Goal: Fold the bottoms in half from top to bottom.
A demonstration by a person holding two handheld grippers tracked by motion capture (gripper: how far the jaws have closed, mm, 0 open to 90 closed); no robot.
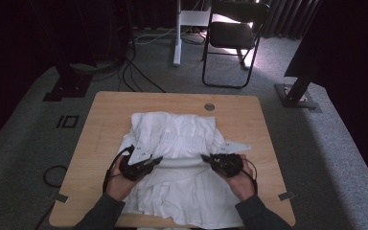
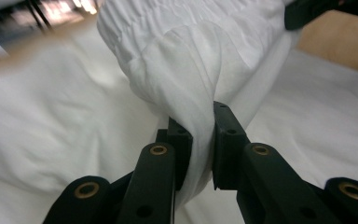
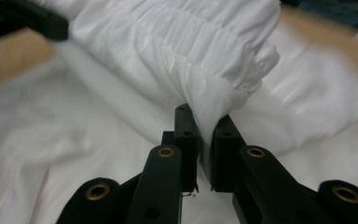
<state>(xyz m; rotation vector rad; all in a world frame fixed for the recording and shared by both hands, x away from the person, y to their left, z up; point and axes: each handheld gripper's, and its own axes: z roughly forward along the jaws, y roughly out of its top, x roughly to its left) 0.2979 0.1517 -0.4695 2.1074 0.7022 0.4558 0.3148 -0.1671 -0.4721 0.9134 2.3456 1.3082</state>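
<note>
While both tools work mid-table, white garment lies spread on wooden table, approx. centre. L gripper: jaws pinching a gathered fold of fabric. R gripper: jaws clamped on ruched edge. Folded band raised betw. the two.

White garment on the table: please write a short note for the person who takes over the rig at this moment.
Left tongs: shut on a pinch of the white garment, at the left end of its gathered band.
Right tongs: shut on the same garment, at the right end of that band.
Garment: spread on the wooden table, its near hem hanging over the front edge.
Done: both ends of the band are gripped.
Left: probably a fold, by moving both grips together. No neat fold shows yet.
</note>
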